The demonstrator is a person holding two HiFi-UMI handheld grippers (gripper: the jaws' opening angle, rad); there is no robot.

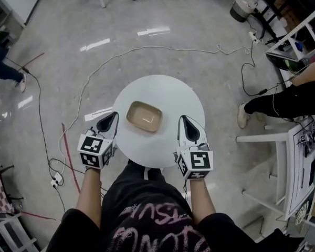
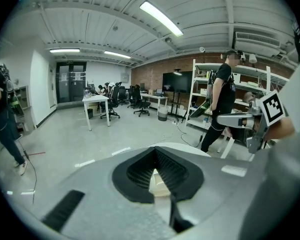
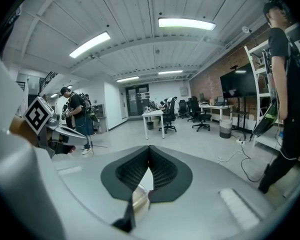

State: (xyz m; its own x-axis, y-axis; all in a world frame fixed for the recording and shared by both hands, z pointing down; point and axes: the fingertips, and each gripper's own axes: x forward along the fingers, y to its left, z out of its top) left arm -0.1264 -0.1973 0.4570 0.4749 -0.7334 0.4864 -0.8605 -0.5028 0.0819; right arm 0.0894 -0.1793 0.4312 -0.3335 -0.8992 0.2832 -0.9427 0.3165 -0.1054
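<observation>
Head view: my left tongs (image 1: pixel 113 116) and right tongs (image 1: pixel 183 119) hover pressed together, empty, over opposite edges of the round white tabletop (image 1: pixel 165 91); a tan dish (image 1: pixel 144 116) sits between them, touching neither.

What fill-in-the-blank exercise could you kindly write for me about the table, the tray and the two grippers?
1. The tan tray lies on a white table whose top is ____ in shape.
2. The tray sits ____ the left gripper and the right gripper.
3. Both grippers are ____, holding nothing.
Missing words: round; between; shut.
</observation>
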